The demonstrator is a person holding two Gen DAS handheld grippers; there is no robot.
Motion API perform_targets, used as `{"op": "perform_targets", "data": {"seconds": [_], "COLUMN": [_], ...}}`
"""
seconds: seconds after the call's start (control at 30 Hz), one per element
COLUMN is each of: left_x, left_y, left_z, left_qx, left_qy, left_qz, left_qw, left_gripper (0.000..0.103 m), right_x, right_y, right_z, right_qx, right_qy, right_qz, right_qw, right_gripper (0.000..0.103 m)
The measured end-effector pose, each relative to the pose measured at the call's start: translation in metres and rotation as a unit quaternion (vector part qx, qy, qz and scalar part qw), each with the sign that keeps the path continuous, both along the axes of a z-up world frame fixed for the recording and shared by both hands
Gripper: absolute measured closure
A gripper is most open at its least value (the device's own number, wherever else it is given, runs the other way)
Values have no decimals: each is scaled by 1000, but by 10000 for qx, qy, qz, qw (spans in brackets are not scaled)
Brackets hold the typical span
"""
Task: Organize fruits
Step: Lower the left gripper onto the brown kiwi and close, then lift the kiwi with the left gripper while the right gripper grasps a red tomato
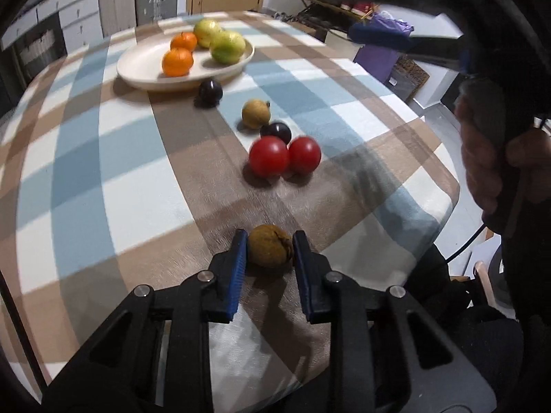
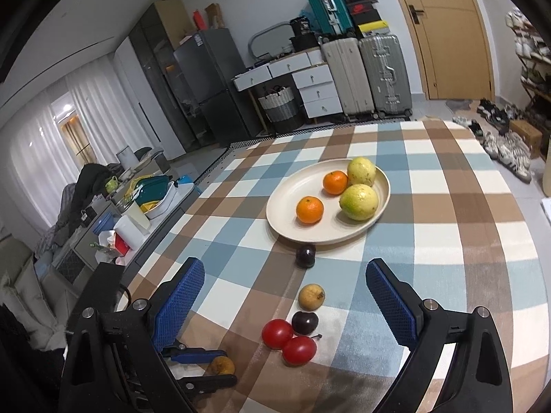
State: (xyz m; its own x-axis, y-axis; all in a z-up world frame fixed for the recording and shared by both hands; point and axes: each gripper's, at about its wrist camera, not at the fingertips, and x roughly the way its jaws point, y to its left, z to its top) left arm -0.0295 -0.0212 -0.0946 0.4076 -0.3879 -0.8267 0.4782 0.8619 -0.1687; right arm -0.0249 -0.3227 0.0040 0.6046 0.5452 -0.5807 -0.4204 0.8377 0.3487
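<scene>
My left gripper (image 1: 269, 249) is shut on a small brown fruit (image 1: 270, 250) low over the checked tablecloth; it also shows in the right wrist view (image 2: 222, 366). My right gripper (image 2: 286, 289) is open and empty, raised above the table. Ahead lie two red tomatoes (image 1: 268, 156) (image 2: 277, 334), two dark plums (image 1: 276, 131) (image 1: 210, 91) and another brown fruit (image 1: 255, 114) (image 2: 311, 296). A cream plate (image 1: 137, 69) (image 2: 286, 186) holds two oranges (image 1: 177, 62) and two yellow-green fruits (image 1: 227, 47).
The table edge (image 1: 444, 186) runs close on the right in the left wrist view. Beyond the table stand suitcases (image 2: 384, 72), white drawers (image 2: 316, 89), a fridge (image 2: 210, 82) and a cluttered side counter (image 2: 137, 206).
</scene>
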Motion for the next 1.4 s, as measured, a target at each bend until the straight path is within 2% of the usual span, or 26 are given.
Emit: {"op": "perform_targets", "data": {"seconds": [0.23,0.4,0.6,0.73,0.8,1.4], "left_x": [10,16,23,24,25,30], "left_y": [23,41,77,90,96,109], "left_z": [20,27,34,38,41,48], "left_qx": [-164,-29,-358,-384,-422,-432], "left_qy": [-182,-292,-288,-445,-477,-566], "left_qz": [362,613,1183,1462,1526,1729], "left_qw": [9990,9977,9919,9875,9862,9824], "left_gripper": [79,79,79,79,79,79], "right_x": [7,5,-3,-7,-9,-15], "right_y": [-11,-9,-6,-4,-3,8], "right_z": [-2,-5,-18,-34,-41,-76], "right_qx": [221,-9,-247,-404,-465,-801], "right_qy": [177,120,130,304,372,647], "right_qz": [-189,-105,93,161,195,456], "right_qw": [9994,9999,9996,9986,9980,9936], "right_gripper": [7,7,7,14,15,42]}}
